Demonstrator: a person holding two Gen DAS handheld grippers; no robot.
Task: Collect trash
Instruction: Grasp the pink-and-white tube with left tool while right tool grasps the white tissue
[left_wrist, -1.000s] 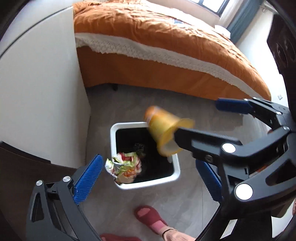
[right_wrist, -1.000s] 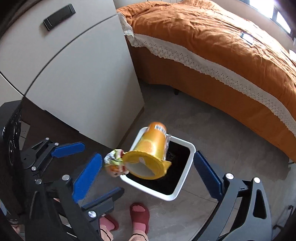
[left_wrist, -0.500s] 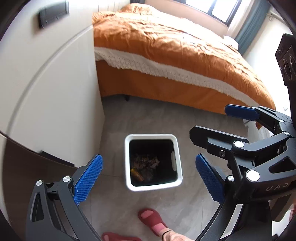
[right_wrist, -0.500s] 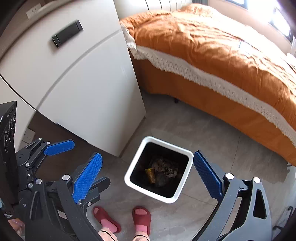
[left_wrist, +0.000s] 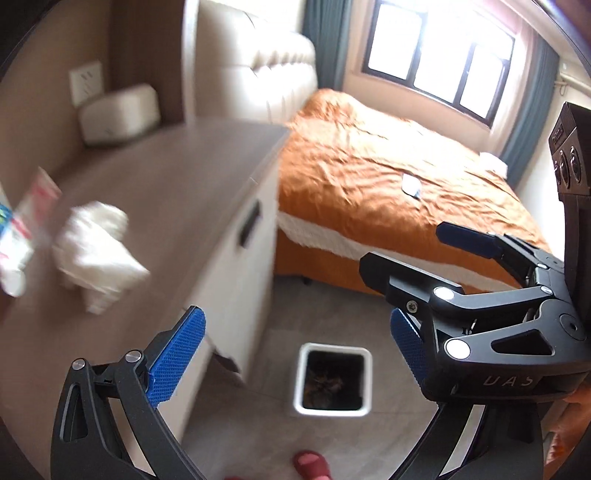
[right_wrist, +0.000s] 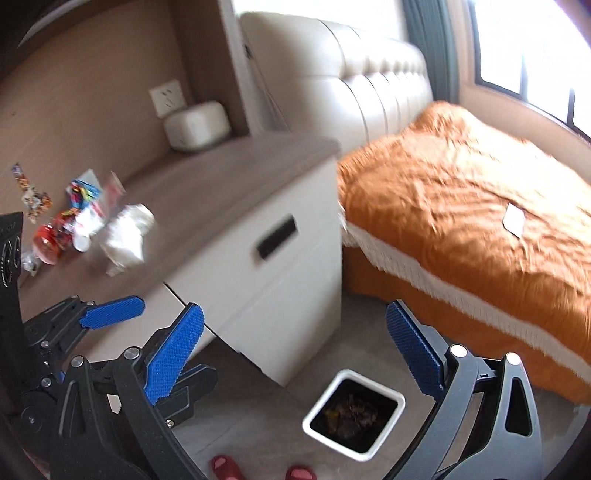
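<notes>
Bedside worktop (right_wrist: 207, 206) carries crumpled tissue (right_wrist: 127, 234) and wrappers (right_wrist: 62, 229) at ten o'clock; bin (right_wrist: 354, 419) sits at six. Both tongs — left (left_wrist: 295, 358), right (right_wrist: 295, 354) — gape empty, so probably fetching: next, reach for the tissue.

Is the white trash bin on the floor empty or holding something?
Holding something. The trash bin stands upright and lidless, with a dark heap of crumpled trash low inside; individual items cannot be told.

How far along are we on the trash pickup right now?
Partly done. The white bin on the floor already holds some trash. Nothing is in hand: the left gripper and right gripper both have open, empty jaws. Left to collect on the cabinet top: crumpled white paper, colorful wrappers and a red can.
</notes>
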